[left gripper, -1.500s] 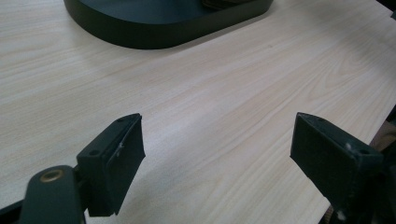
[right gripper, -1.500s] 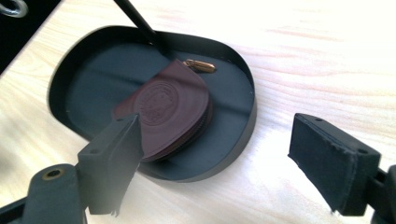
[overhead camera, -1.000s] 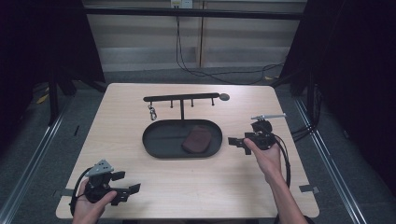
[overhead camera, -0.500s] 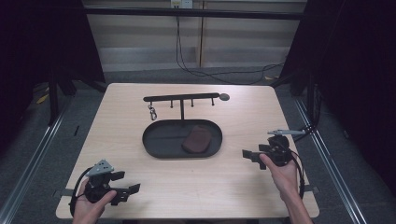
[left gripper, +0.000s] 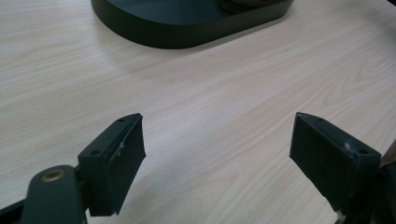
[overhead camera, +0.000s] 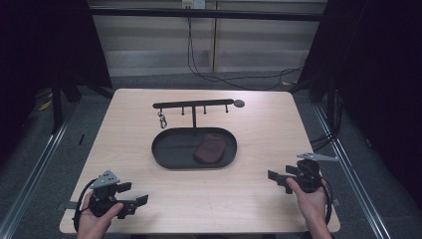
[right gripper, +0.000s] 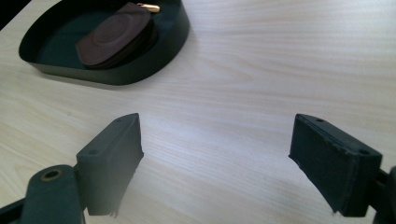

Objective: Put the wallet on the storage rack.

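Note:
A black oval tray (overhead camera: pixel 169 152) sits mid-table with a brown leather pouch (overhead camera: pixel 209 148) lying in its right half. Behind it stands a black rack (overhead camera: pixel 193 104) with pegs; a metal clip (overhead camera: pixel 162 119) hangs from its left peg. My left gripper (overhead camera: pixel 133 194) rests open near the front left corner, empty, and its own view has the tray's wall (left gripper: pixel 187 28) ahead of the open left gripper (left gripper: pixel 217 158). My right gripper (overhead camera: pixel 277 179) is open and empty near the front right. In its view the right gripper (right gripper: pixel 217 158) faces the tray (right gripper: pixel 140 70) and pouch (right gripper: pixel 116 37).
Bare light wood table (overhead camera: pixel 249 124) lies between both grippers and the tray. A small brass piece (right gripper: pixel 148 7) shows beyond the pouch in the tray. Cables (overhead camera: pixel 224 77) trail on the floor behind the table, whose front edge is close to both hands.
My right gripper has drawn back from beside the tray's right end toward the front right of the table. The left gripper has stayed put.

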Tool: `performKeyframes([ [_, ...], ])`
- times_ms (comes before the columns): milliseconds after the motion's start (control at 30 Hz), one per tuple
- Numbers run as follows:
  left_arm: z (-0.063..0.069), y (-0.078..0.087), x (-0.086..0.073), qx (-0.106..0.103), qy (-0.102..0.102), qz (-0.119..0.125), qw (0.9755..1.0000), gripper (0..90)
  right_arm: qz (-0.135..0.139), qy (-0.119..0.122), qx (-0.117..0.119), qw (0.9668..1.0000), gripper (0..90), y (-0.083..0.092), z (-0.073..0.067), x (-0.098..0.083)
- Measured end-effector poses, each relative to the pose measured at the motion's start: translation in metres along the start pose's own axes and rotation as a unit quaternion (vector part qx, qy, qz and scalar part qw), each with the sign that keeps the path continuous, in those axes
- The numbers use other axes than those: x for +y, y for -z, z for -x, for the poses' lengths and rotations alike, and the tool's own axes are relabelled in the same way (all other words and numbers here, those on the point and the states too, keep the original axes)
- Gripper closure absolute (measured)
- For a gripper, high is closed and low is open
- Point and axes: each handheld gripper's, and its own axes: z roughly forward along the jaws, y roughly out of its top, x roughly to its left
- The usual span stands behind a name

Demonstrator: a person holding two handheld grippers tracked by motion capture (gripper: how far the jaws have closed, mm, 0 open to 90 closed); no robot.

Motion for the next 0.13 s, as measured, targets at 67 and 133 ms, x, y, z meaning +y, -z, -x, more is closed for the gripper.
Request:
performKeyframes([
  [67,0.0013,-0.0006,-0.0001,-0.002,0.001,0.0,1.0,17.8,-0.003,0.002,-0.009,1.0,16.5,-0.0022,0.0033,-0.0043],
  [133,0.001,-0.0004,0.0002,-0.003,0.0,0.0,1.0,17.8,-0.005,-0.003,-0.011,0.9999,16.5,-0.0044,0.0064,-0.009],
])
